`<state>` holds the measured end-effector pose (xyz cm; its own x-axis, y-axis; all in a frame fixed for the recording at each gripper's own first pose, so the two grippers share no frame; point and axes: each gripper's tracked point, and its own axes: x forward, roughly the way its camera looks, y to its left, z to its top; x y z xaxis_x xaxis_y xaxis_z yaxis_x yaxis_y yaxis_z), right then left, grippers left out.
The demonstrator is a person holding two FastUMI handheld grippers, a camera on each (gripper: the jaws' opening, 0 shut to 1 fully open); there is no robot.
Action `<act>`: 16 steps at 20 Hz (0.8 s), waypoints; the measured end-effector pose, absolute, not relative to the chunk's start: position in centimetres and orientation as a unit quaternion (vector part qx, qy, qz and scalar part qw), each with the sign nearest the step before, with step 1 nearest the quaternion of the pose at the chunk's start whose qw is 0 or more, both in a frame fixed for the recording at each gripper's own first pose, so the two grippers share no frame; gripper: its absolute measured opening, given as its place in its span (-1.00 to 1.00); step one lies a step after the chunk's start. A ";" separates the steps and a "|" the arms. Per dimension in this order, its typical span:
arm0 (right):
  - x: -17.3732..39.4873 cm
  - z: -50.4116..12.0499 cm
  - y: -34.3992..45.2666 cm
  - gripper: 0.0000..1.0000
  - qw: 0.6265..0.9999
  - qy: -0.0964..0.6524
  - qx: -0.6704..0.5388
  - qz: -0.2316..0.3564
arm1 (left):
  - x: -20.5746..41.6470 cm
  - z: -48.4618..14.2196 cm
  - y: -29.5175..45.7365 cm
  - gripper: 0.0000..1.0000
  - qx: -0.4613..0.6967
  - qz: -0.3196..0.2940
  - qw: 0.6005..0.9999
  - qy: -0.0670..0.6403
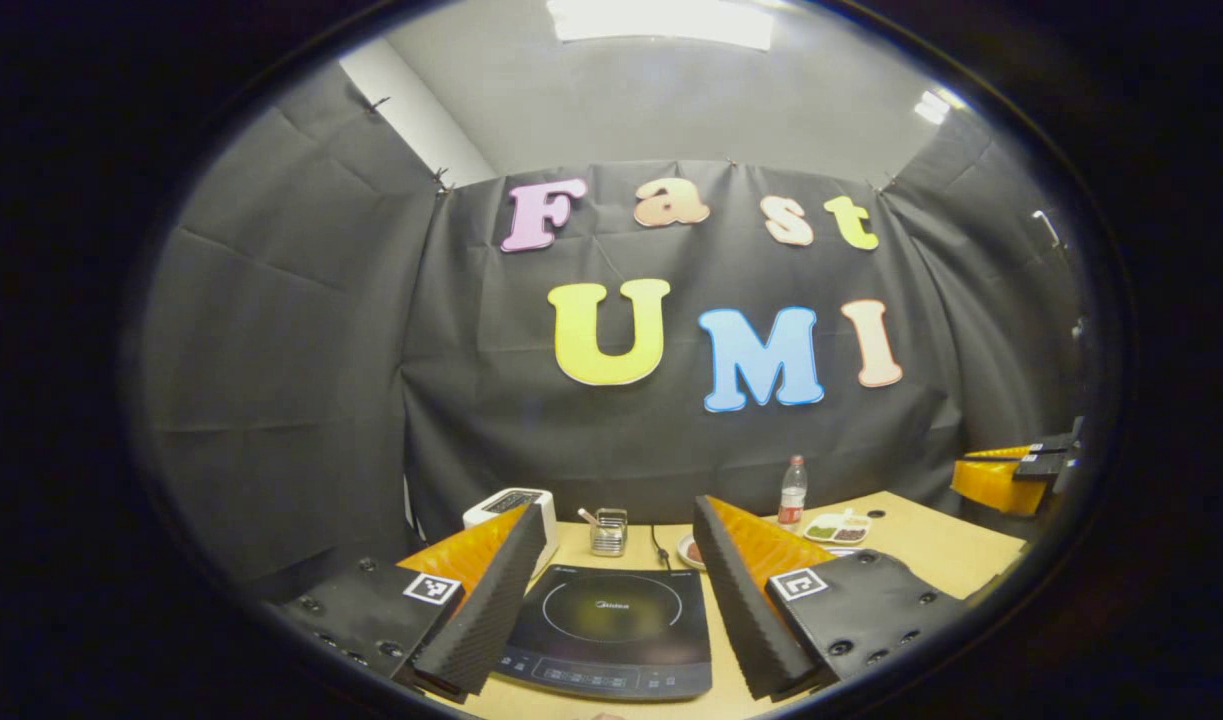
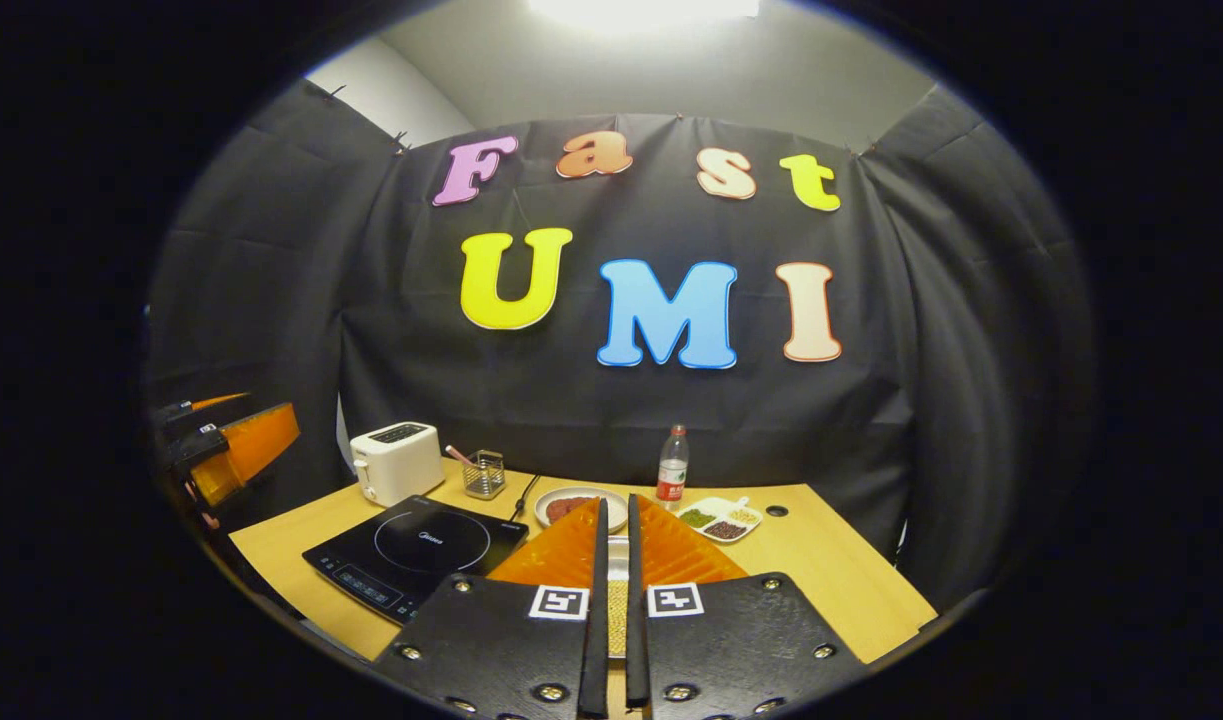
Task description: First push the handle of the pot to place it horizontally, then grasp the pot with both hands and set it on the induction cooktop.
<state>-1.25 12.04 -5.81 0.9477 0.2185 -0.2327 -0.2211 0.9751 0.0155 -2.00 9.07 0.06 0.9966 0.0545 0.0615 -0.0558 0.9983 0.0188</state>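
From the left gripper view, the left claw (image 1: 611, 620) hangs wide open and empty above the flat, glossy black induction cooktop (image 1: 611, 625), which lies on a pale wooden tabletop (image 1: 931, 545) with bare room toward its right edge. From the right gripper view, the right claw (image 2: 611, 620) is almost closed, its fingers a narrow slit apart and holding nothing; I cannot make out the pot. Along the back stand a white toaster (image 2: 396, 462), a wire holder (image 2: 484, 474) with a utensil, a round plate (image 2: 579, 505) of reddish food, a plastic bottle (image 2: 673, 466), and a divided dish (image 2: 721, 518) of green and dark bits.
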 end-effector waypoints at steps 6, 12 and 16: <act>-2.7 -10.3 14.3 -0.86 0.973 0.186 -0.031 0.135 | -1.8 -1.6 10.7 0.87 0.001 0.019 1.000 -0.022; -4.2 -15.1 14.5 -0.86 0.950 0.250 -0.050 0.178 | -1.1 -2.8 9.7 0.89 0.001 0.018 1.000 -0.010; -4.4 -18.6 12.8 -0.86 0.934 0.297 -0.058 0.190 | -0.5 -3.4 8.1 0.94 0.000 0.024 1.000 0.000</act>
